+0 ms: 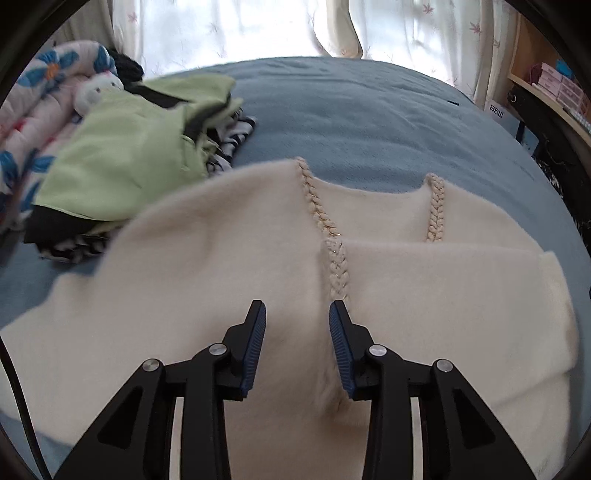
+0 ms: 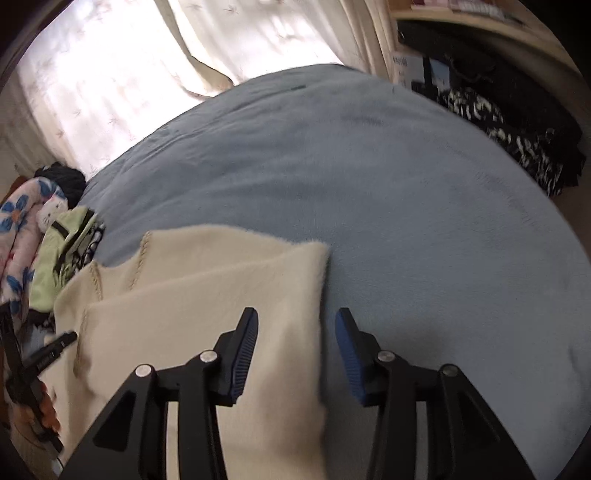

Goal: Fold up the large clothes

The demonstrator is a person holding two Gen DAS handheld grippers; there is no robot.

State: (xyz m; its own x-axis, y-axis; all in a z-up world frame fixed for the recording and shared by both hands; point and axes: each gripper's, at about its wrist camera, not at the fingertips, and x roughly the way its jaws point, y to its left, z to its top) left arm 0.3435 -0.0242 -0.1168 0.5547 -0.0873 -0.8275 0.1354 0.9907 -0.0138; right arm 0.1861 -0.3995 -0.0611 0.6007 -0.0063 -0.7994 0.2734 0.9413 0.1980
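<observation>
A cream fuzzy sweater (image 1: 229,280) with braided seams lies spread on the blue bed, its right side folded over the body. My left gripper (image 1: 297,310) is open just above the sweater's middle, holding nothing. My right gripper (image 2: 295,317) is open over the sweater's right folded edge (image 2: 288,280), one finger over the fabric and the other over the blanket. The left gripper also shows at the left edge of the right wrist view (image 2: 48,350).
A blue blanket (image 2: 424,229) covers the bed. A pile of folded clothes topped by a light green garment (image 1: 122,162) sits at the left, beside a floral quilt (image 1: 33,110) and a plush toy (image 1: 98,90). Curtains (image 1: 258,29) hang behind. Shelves (image 1: 554,85) stand at right.
</observation>
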